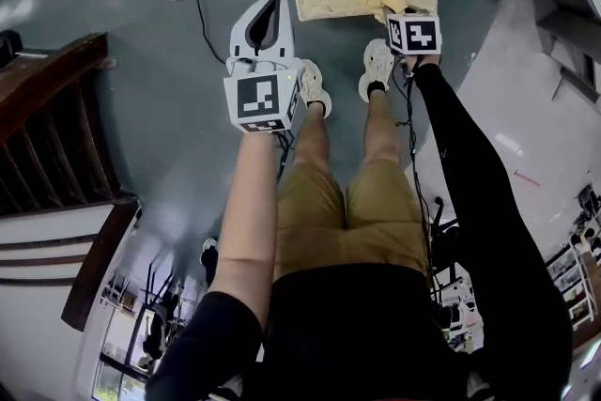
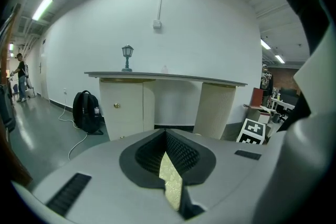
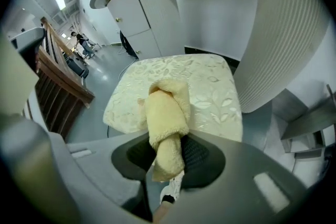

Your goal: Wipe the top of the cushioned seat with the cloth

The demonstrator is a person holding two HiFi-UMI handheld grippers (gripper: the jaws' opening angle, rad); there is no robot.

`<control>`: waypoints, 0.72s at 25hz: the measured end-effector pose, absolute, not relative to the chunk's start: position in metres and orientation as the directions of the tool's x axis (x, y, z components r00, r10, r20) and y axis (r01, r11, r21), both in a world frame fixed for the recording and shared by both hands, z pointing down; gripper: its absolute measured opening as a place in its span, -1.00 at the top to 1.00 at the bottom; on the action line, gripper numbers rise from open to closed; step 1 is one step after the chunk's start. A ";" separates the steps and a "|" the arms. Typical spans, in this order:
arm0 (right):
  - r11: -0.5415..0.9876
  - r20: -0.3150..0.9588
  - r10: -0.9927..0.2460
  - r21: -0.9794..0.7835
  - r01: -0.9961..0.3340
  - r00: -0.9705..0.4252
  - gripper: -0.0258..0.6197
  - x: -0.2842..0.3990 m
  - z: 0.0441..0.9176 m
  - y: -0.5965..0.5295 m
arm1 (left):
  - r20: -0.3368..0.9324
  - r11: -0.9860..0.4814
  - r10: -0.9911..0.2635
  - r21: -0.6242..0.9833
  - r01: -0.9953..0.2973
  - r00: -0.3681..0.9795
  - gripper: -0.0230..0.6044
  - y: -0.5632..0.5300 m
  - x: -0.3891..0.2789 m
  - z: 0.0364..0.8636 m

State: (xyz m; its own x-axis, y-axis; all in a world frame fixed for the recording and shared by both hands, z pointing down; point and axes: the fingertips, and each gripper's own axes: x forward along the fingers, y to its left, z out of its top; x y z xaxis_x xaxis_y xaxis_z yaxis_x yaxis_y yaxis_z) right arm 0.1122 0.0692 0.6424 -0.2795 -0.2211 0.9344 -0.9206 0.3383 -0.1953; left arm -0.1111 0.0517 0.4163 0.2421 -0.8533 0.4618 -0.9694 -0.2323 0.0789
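Wiping stage, I judge: right tongs (image 3: pixel 167 159) clench a fluffy yellow cloth (image 3: pixel 167 123) at the near edge of the cream leaf-patterned cushioned seat (image 3: pixel 210 86); left tongs (image 2: pixel 170 183) are clenched, empty. Next, sweep farther.

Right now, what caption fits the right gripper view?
Right gripper, shut on a yellow cloth, facing the cream cushioned seat.

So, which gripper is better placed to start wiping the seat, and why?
Right: the right gripper holds the cloth at the seat's near edge. The left gripper is shut, empty, off to the side.
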 end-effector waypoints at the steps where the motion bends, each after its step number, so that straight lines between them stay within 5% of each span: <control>1: 0.334 0.936 -0.223 -0.189 -0.923 -0.272 0.60 0.125 0.642 0.066 | 0.462 -0.233 -0.854 0.077 -0.970 0.241 0.90 0.048 -0.105 0.416; 18: 0.218 0.963 -0.243 -0.059 -0.974 -0.113 0.60 0.296 0.662 0.027 | 0.481 -0.276 -0.832 0.075 -0.958 0.278 0.90 0.013 -0.001 0.431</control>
